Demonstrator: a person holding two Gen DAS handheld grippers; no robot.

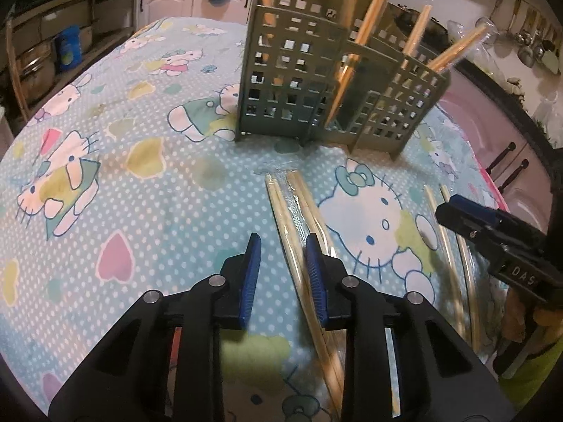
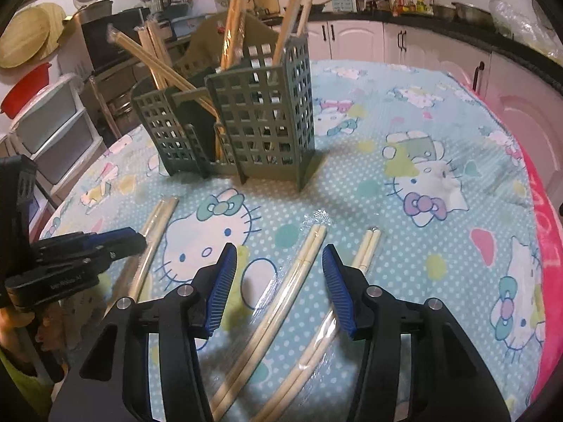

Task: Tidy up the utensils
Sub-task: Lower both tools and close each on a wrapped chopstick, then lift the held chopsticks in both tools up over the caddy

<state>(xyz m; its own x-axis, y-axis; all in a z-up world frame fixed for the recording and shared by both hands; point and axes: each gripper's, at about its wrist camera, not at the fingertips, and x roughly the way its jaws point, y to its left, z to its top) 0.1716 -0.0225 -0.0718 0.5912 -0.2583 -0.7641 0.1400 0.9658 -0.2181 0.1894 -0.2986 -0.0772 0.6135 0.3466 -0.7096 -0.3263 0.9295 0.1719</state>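
Both grippers are hovering, jaws apart and gripping nothing: the left gripper (image 1: 283,242) beside 1 wrapped chopstick pair (image 1: 299,232), the right gripper (image 2: 279,251) straddling another pair (image 2: 281,281) (lying before the green holder (image 2: 246,123)).

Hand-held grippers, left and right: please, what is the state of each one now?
Left hand-held gripper: open, nothing between the pads.
Right hand-held gripper: open, holding nothing; a wrapped chopstick pair lies on the table under the gap.
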